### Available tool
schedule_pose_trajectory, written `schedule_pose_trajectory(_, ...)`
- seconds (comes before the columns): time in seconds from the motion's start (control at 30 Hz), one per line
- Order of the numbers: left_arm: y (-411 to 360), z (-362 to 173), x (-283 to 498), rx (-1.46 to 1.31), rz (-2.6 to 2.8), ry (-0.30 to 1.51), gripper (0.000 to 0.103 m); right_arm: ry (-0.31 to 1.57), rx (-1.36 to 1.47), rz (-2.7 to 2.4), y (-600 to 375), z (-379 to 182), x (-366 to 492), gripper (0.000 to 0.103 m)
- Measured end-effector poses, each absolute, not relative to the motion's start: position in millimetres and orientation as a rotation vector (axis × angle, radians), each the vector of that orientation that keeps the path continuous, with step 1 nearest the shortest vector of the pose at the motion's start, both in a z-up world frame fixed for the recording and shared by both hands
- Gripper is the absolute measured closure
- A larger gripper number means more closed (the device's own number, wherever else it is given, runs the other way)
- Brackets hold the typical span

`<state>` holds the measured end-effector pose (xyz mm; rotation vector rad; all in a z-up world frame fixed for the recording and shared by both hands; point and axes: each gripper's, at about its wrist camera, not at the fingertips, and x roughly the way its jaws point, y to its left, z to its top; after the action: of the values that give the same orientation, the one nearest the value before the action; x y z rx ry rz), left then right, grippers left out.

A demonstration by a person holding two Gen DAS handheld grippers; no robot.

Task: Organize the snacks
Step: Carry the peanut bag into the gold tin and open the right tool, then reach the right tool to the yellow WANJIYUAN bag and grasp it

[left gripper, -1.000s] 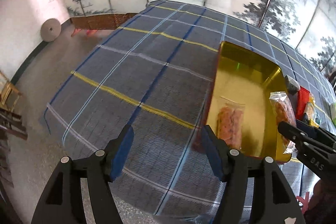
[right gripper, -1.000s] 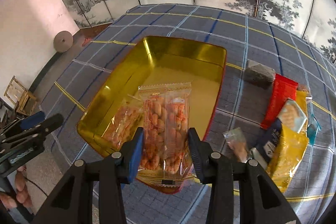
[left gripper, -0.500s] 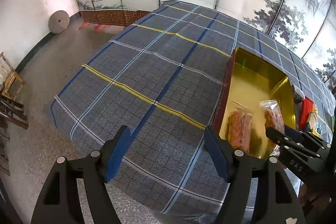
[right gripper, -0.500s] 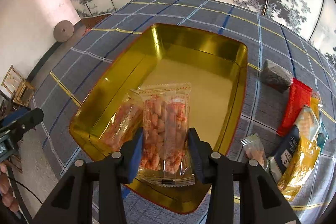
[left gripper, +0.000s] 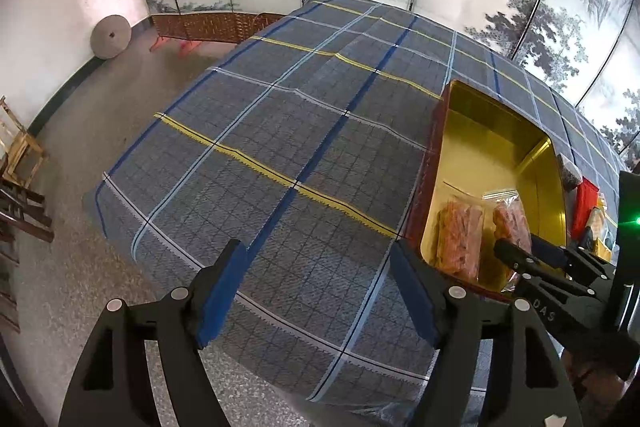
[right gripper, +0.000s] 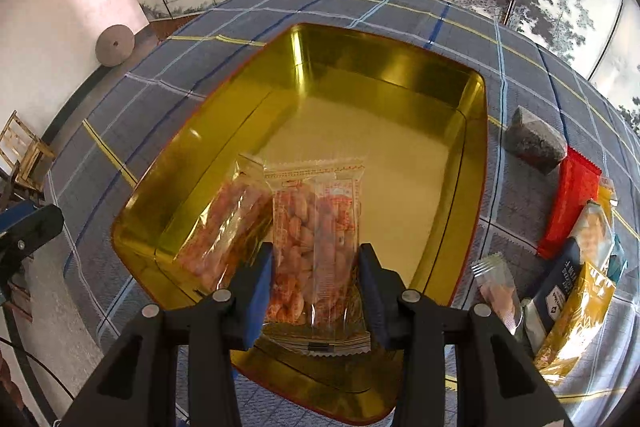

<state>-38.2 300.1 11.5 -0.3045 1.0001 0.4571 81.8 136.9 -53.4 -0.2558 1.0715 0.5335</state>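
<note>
We hold a snack over the tin.
Our right gripper (right gripper: pixel 316 283) clamps 1 peanut packet (right gripper: pixel 316 247) above the gold tin (right gripper: pixel 400 75); our left gripper (left gripper: pixel 320 291) gapes; "DAS" shows.

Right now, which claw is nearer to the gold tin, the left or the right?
The right. The right claw is over the near end of the gold tin, shut on a peanut packet. The left claw is open over the tablecloth, beside the tin.

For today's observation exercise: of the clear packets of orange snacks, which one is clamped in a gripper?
The upright packet between the right gripper's fingers, over the gold tin. One lies in the tin; another sits outside.
</note>
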Motion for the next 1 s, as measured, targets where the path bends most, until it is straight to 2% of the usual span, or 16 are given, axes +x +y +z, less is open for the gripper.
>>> schedule_pose_trajectory(0.27, 295, 9, -34, -0.31, 0.441, 1.003, 0.032, 1.063, -0.268, 0.558, 137, -51, 77, 0.06)
schedule_pose_trajectory(0.4, 290, 7, -31, -0.3, 0.428, 1.012, 0.032, 1.056, -0.259, 0.57, 134, -46, 75, 0.053)
schedule_pose_trajectory(0.6, 281, 8, -29, -0.3, 0.406, 1.004, 0.032, 1.002, -0.254, 0.582, 123, -29, 66, 0.052)
schedule_pose_trajectory(1.0, 242, 10, -11, -0.265, 0.311, 0.992, 0.032, 0.952, -0.178, 0.392, 15, -11, 77, 0.047)
